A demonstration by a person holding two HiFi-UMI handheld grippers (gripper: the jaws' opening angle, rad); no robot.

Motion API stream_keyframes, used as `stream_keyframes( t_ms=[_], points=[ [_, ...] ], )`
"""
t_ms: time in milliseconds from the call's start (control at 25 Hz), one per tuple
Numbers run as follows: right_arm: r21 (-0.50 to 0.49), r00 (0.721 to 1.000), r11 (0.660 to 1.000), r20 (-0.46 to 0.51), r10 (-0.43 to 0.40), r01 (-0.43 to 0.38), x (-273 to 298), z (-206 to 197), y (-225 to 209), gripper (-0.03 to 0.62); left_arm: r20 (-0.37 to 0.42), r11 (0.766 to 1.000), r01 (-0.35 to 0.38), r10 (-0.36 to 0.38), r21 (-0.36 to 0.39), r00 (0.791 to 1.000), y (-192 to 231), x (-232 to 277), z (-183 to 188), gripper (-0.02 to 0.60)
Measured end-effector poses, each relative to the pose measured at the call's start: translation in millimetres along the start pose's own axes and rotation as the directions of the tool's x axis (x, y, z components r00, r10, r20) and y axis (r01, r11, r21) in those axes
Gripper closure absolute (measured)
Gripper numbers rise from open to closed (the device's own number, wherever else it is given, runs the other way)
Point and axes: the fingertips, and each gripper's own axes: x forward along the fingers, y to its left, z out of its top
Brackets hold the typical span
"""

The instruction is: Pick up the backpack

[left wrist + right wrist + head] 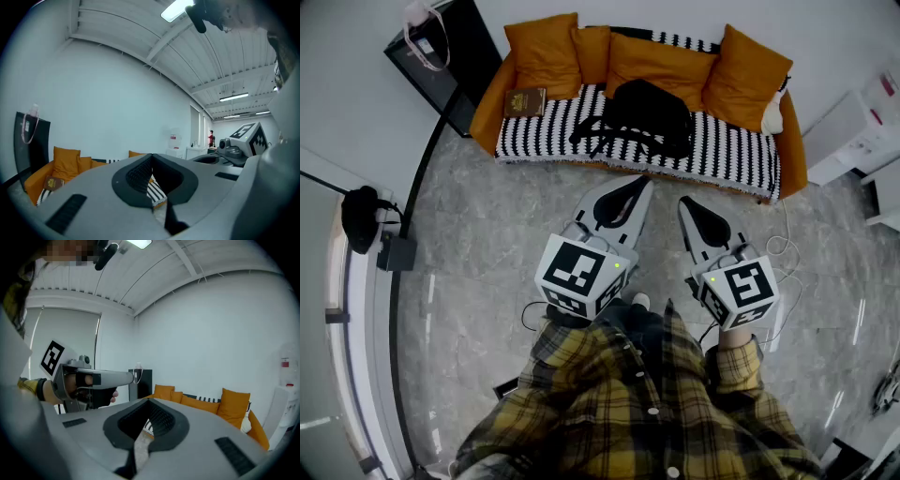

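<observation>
- The backpack (647,114) is black and soft, slumped into a low, rounded heap.
- It lies flat on the black-and-white striped cover (534,131) of the orange sofa (487,108), around the middle of the seat.
- Its straps (592,131) splay loose to the left and toward the seat's front edge.
- Its far side lies just before the orange cushions (661,64).

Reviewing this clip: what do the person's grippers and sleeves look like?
Both the left gripper and right gripper are light grey tapered shells with black padded jaw recesses. Each carries a white cube of black square markers with a small green light. The sleeves are yellow-and-black plaid.
</observation>
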Motion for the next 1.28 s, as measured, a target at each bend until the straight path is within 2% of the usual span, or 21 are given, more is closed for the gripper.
stream_keyframes(
  t_ms=[280, 640, 960, 1280],
  points=[
    [0.002, 0.999, 1.000, 0.028, -0.020, 0.020, -1.5, 8.0, -5.9, 0.579, 0.014, 1.000, -0.017, 0.017, 0.014, 1.000, 5.5, 1.3, 6.8, 0.562],
    [0.007, 0.999, 0.999, 0.038, -0.038, 0.038, -24.1, 0.6, -28.5, 0.579, 0.025, 0.999, -0.033, 0.032, 0.033, 0.999, -11.3, 12.8, 7.3, 0.562],
    [0.024, 0.999, 0.999, 0.029, -0.045, 0.045, -37.2, -9.6, -42.7, 0.579, 0.001, 0.999, -0.026, 0.026, 0.037, 1.000, -25.2, 24.3, -0.9, 0.561],
    [0.054, 0.999, 0.998, 0.001, -0.037, 0.037, -8.5, -17.2, -63.8, 0.579, -0.009, 0.999, -0.040, 0.041, 0.036, 0.999, 1.5, 47.2, -4.0, 0.562]
  ],
)
